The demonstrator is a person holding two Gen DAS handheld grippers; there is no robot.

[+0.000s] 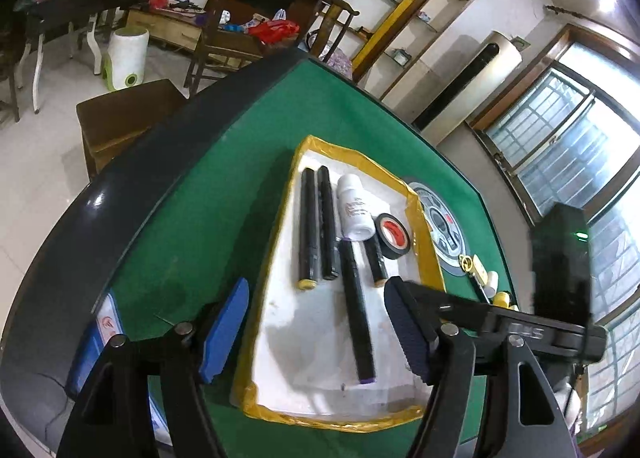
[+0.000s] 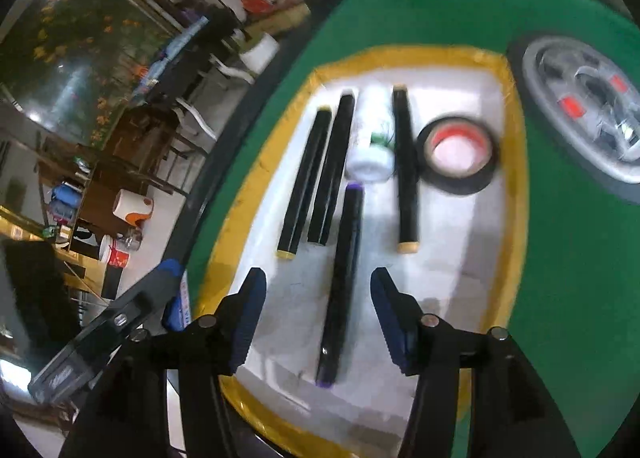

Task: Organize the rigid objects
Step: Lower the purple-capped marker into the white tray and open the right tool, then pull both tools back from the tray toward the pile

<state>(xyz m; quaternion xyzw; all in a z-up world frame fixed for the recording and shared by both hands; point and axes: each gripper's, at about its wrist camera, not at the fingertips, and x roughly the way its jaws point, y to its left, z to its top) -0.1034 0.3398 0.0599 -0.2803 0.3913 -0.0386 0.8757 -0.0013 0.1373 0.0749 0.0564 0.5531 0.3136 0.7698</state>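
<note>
Blue-padded fingers of the right gripper [image 2: 318,322] stand apart, gripping nothing, with the purple-capped marker [image 2: 340,286] lying loose between them.

The marker lies lengthwise on the white tray [image 2: 452,258], touching neither pad, running up the centre of the right wrist view. Beyond it lie three black markers, a white bottle [image 2: 370,138] and a black tape roll [image 2: 458,156]. The left gripper [image 1: 316,332] is also spread wide and empty over the tray's near end. The tray sits on the green desk [image 2: 560,258].
</note>
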